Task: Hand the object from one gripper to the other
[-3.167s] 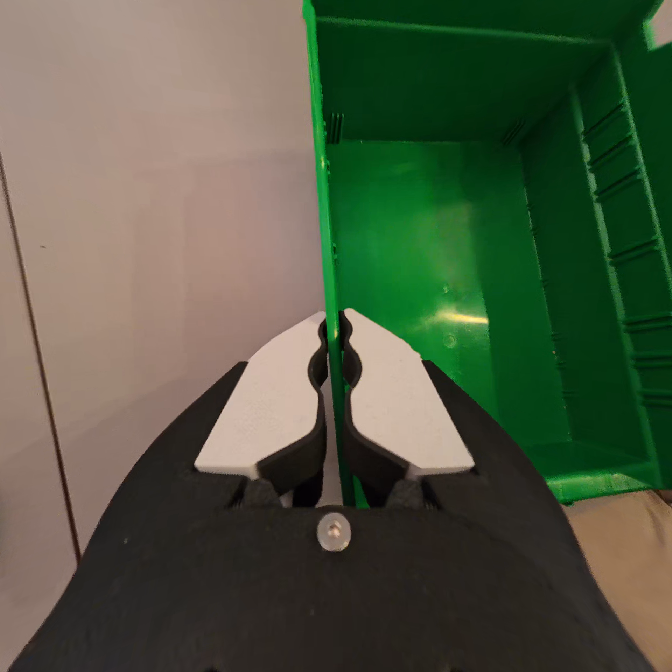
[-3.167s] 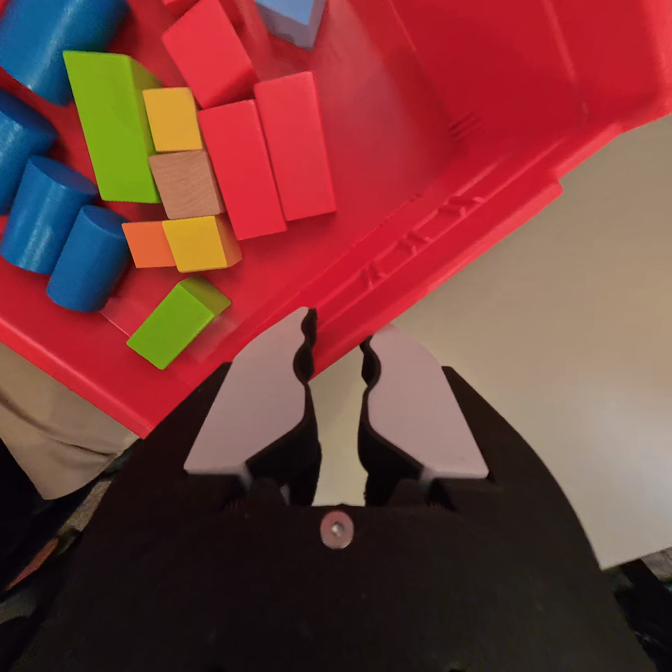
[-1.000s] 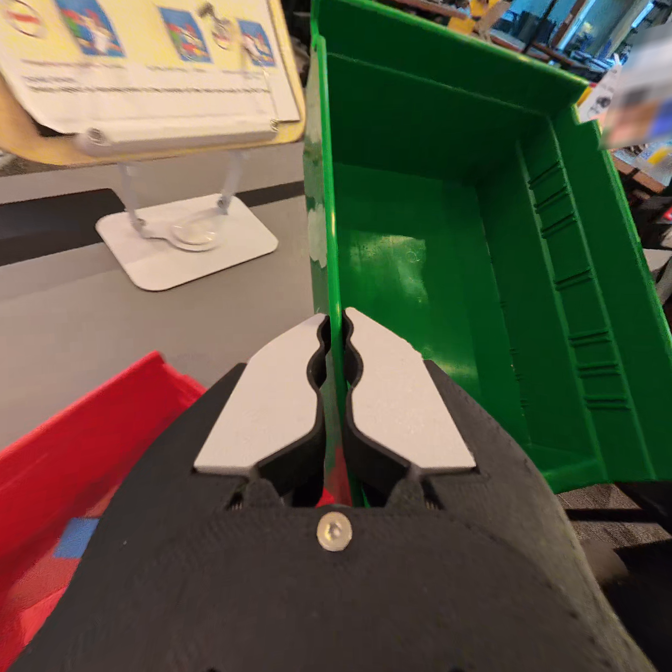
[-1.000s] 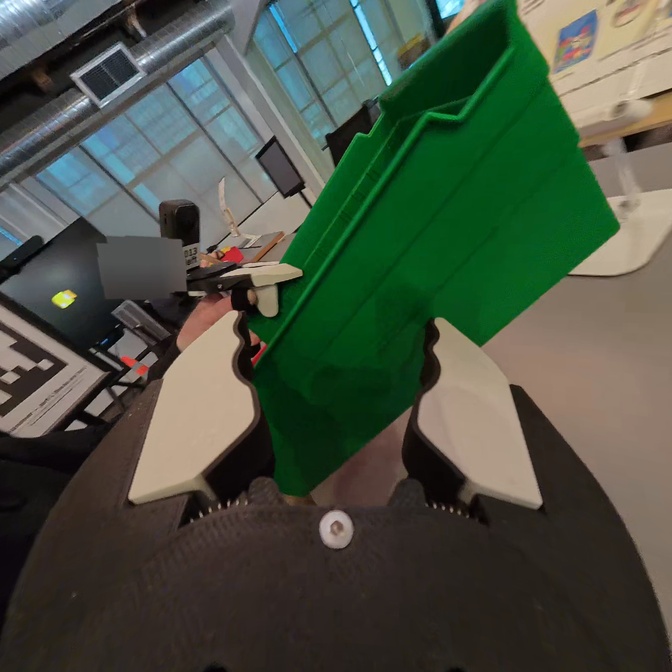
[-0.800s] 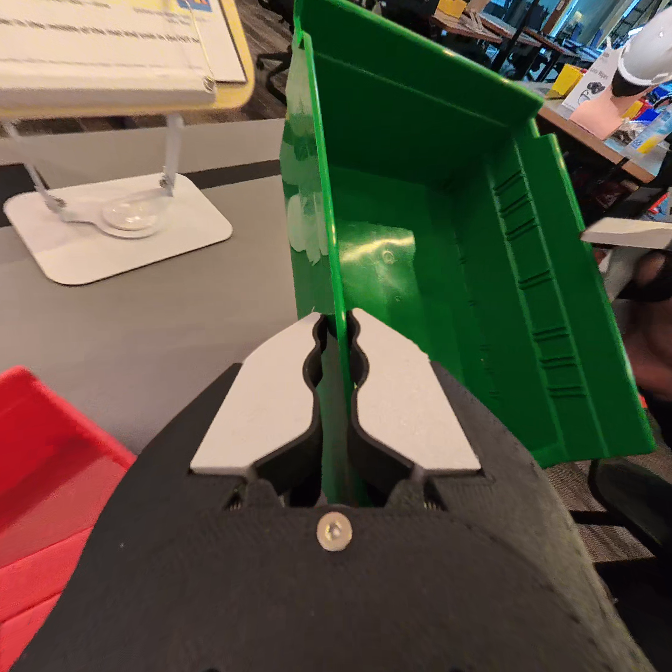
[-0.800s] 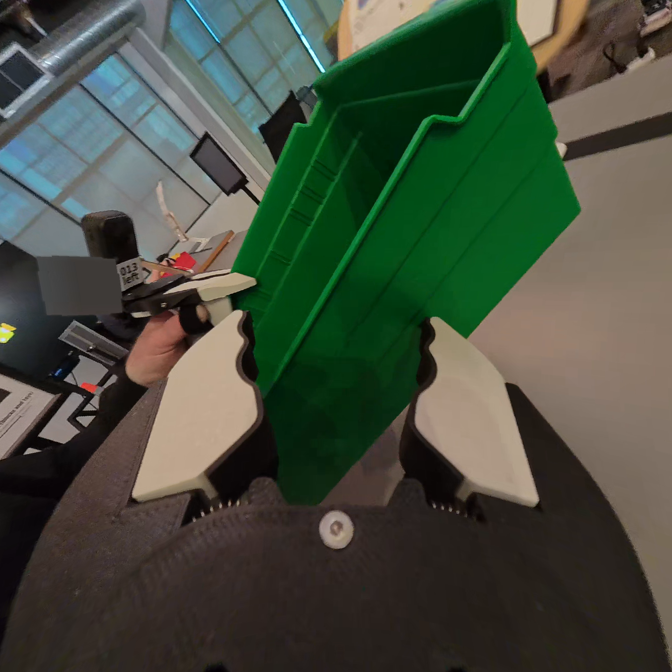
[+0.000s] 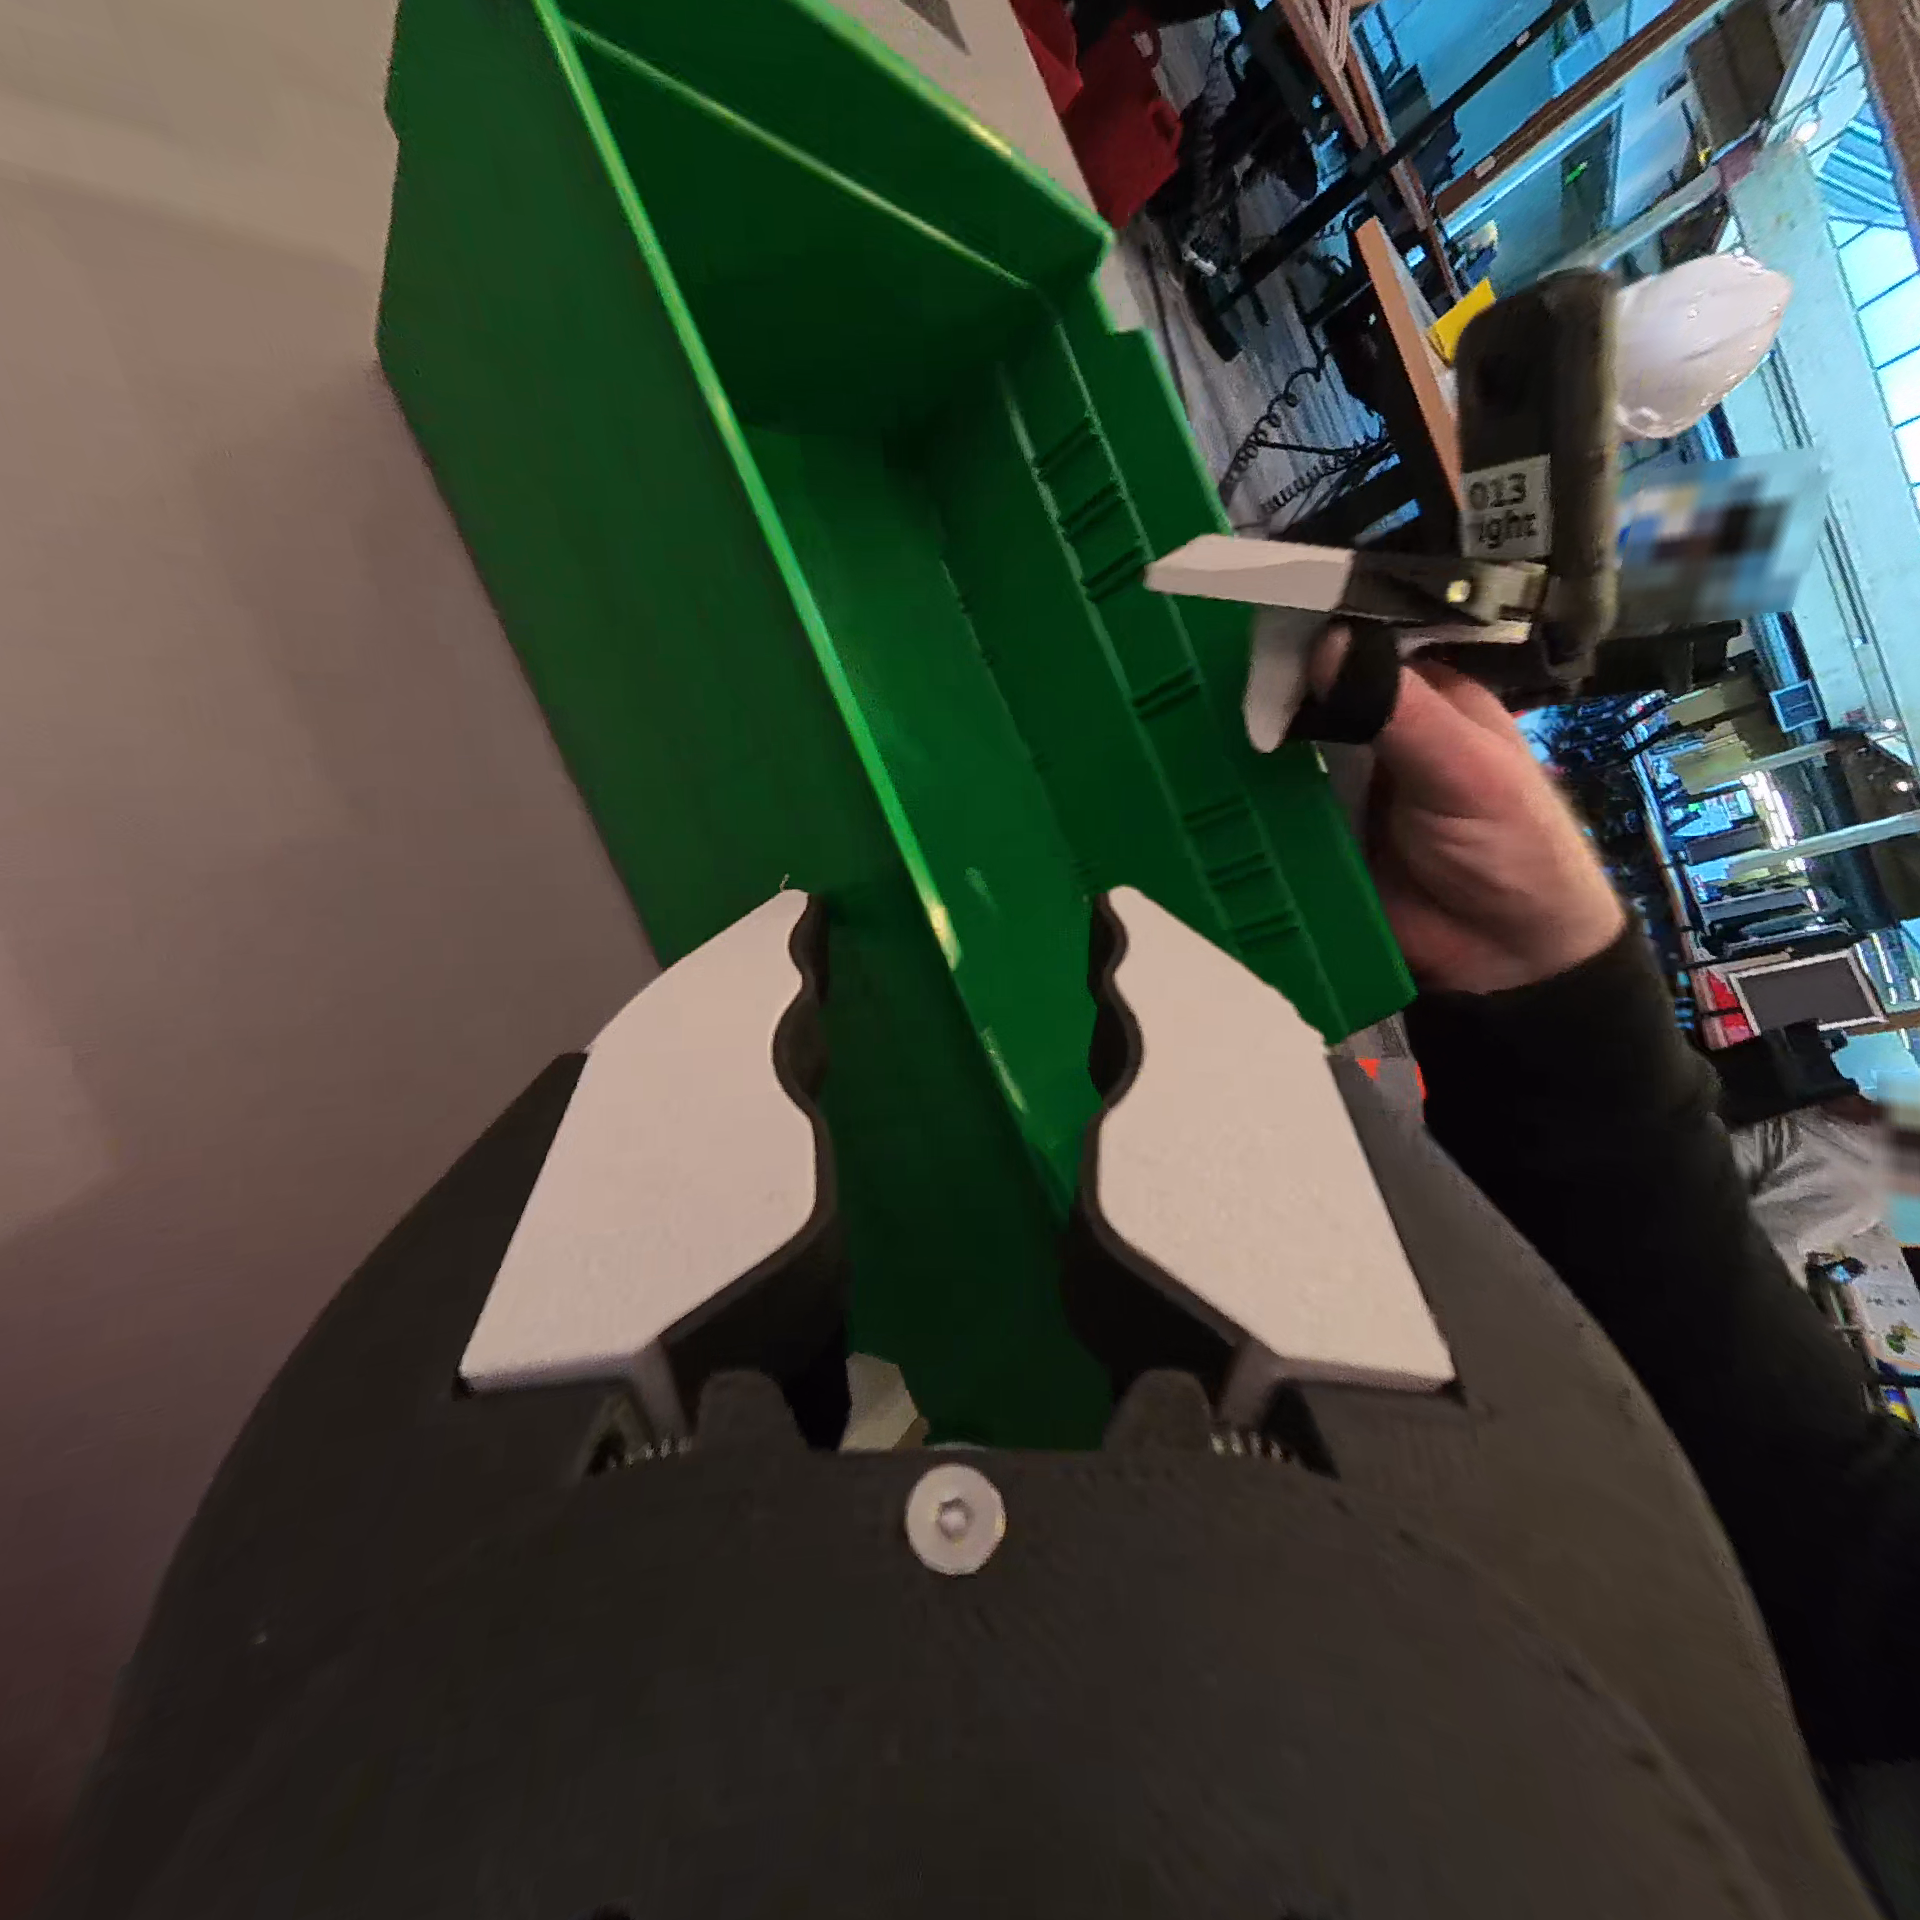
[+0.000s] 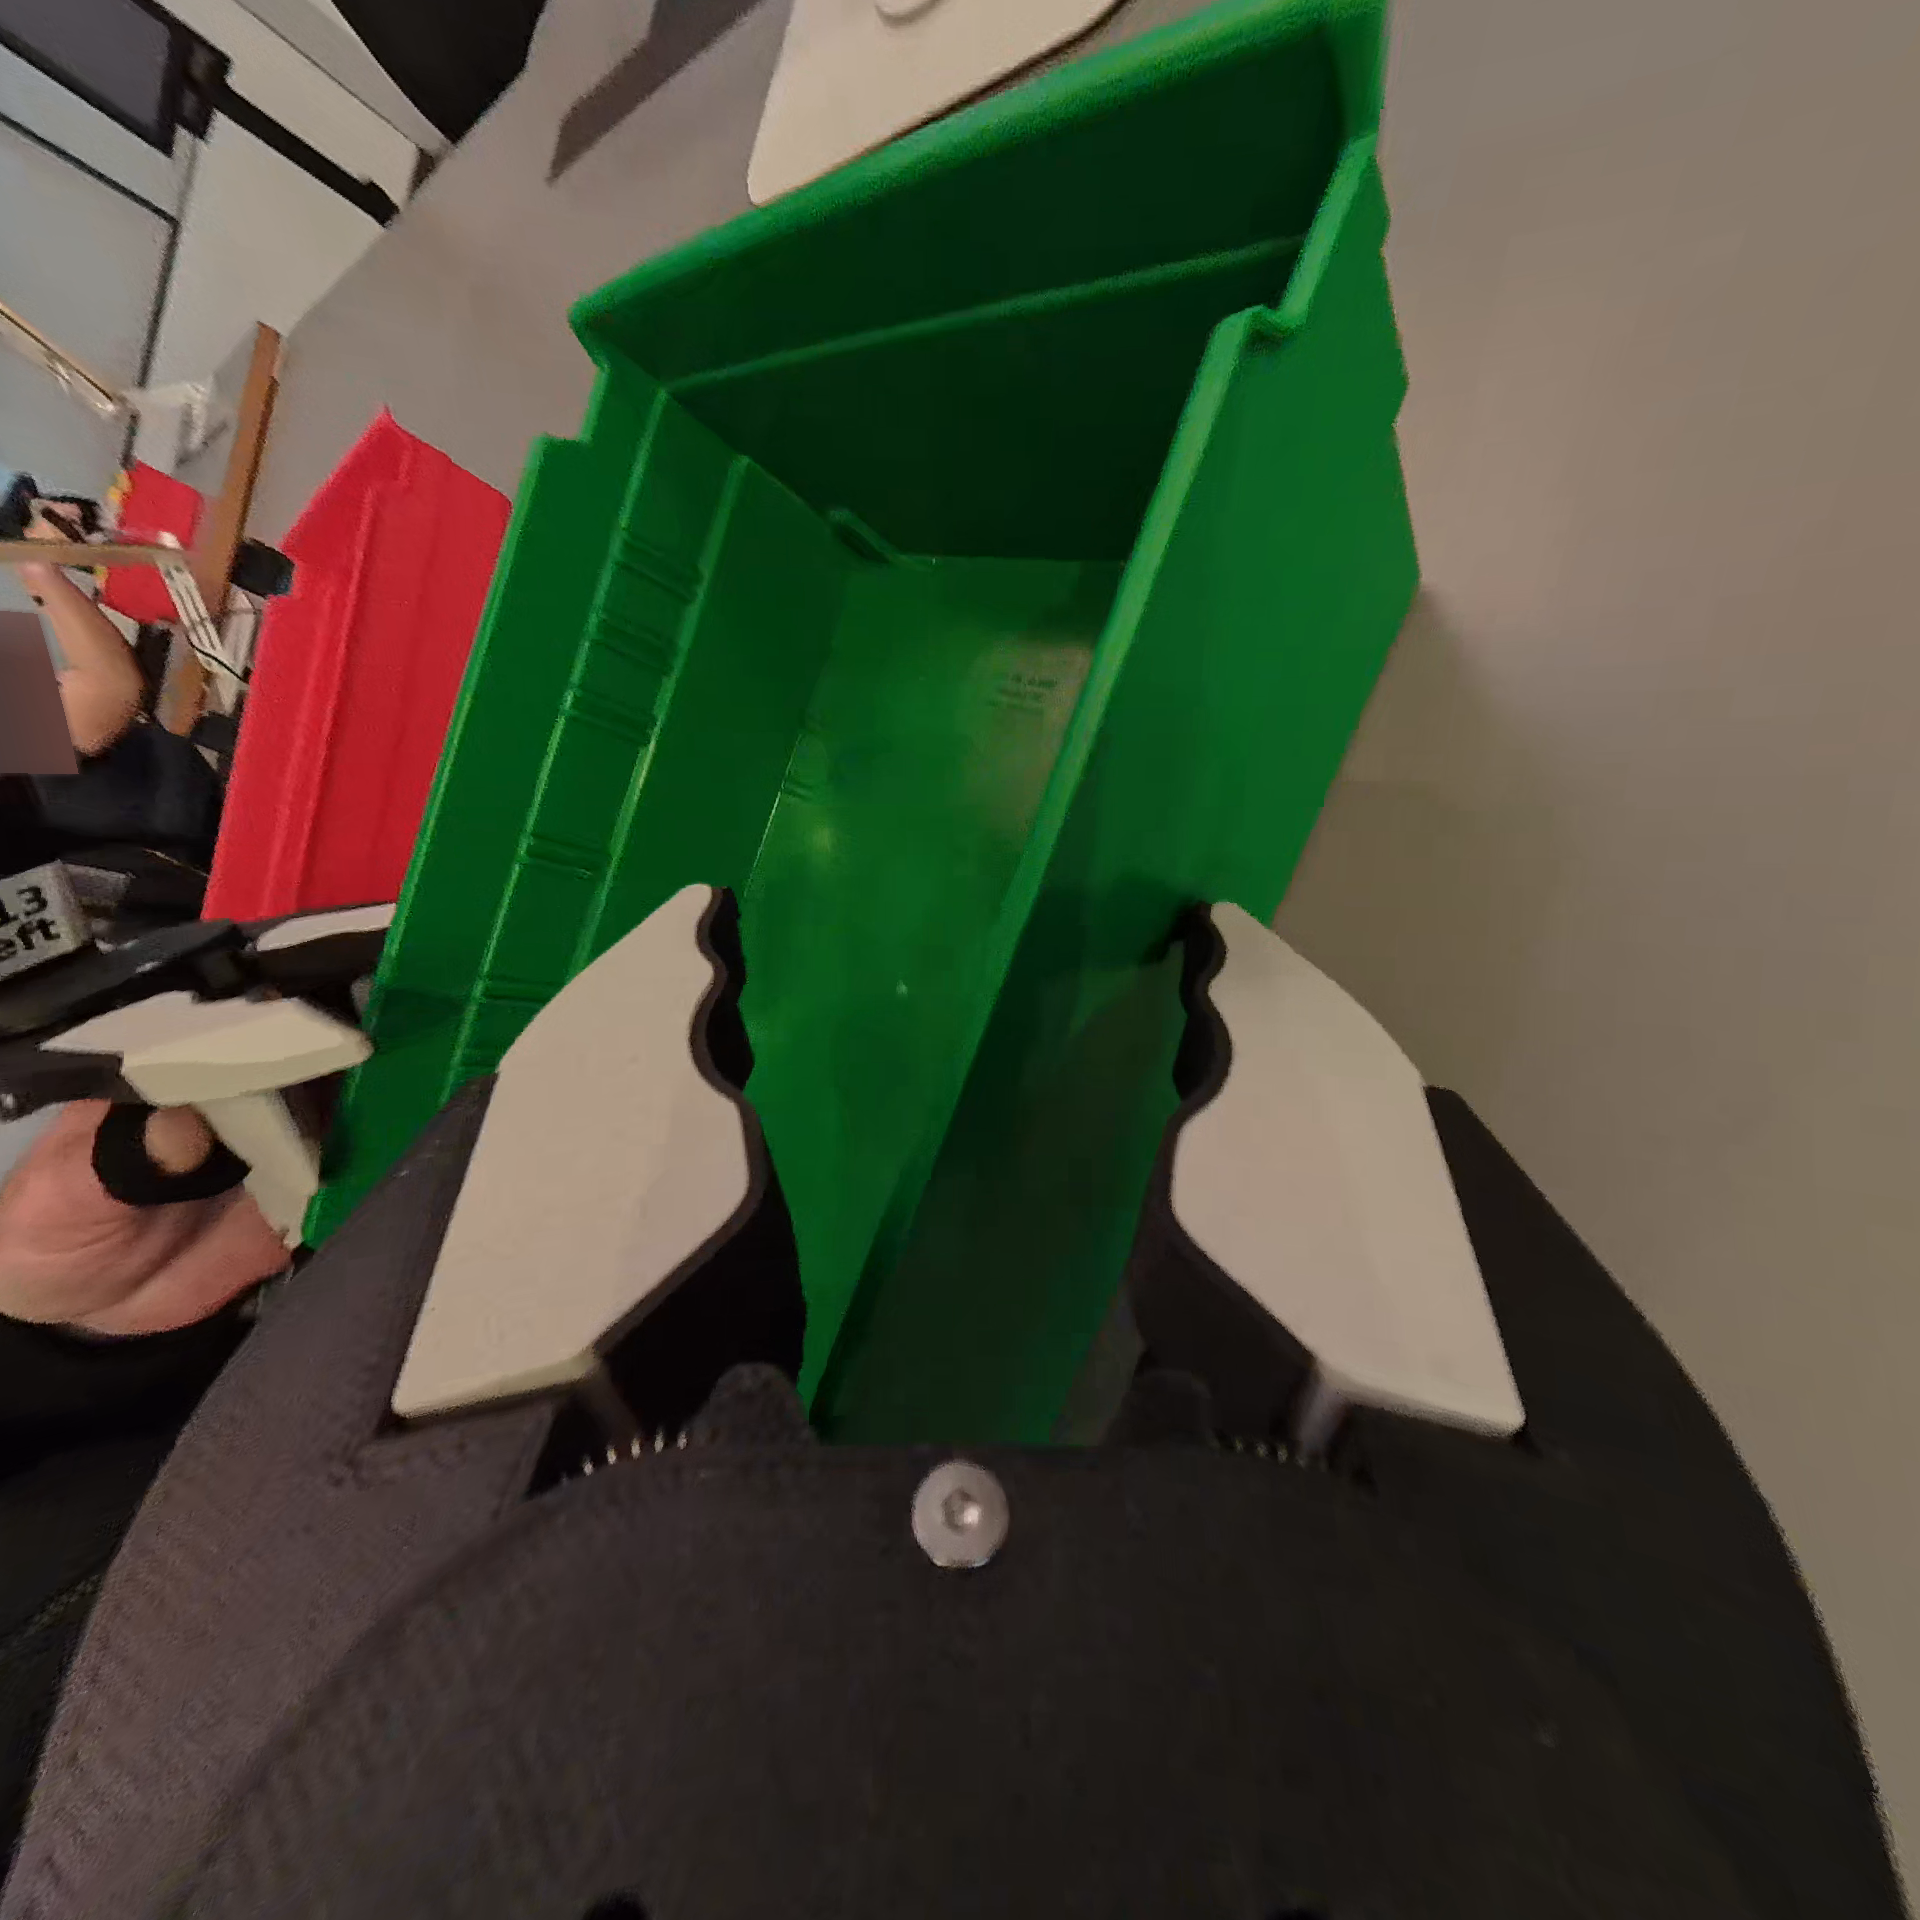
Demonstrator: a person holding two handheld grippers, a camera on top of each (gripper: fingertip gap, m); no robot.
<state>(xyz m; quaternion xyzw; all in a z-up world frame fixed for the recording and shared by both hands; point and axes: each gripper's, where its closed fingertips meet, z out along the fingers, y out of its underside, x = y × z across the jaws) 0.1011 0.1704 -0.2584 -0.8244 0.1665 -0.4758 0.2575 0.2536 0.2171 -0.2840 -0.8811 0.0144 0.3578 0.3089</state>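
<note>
An empty green plastic bin [image 7: 831,520] appears to rest on the grey table [image 7: 208,727]. My left gripper [image 7: 956,914] is open, its jaws either side of the bin's left side wall with a gap on both sides. My right gripper [image 8: 956,925] is open wide and straddles the bin's [image 8: 935,468] right side wall without pinching it. The right gripper [image 7: 1174,571] also shows in the left wrist view at the bin's far wall, held by a hand. The left gripper [image 8: 343,987] shows at the left in the right wrist view.
A red bin [image 8: 343,675] stands just beyond the green bin's left wall. A white stand base [image 8: 914,94] lies on the table past the bin's far end. Desks, shelves and windows fill the background [image 7: 1662,312].
My left gripper was shut on the bin's wall and has opened. The right gripper stays open and now straddles the opposite wall. The bin has come down onto the table and both views have tilted.
</note>
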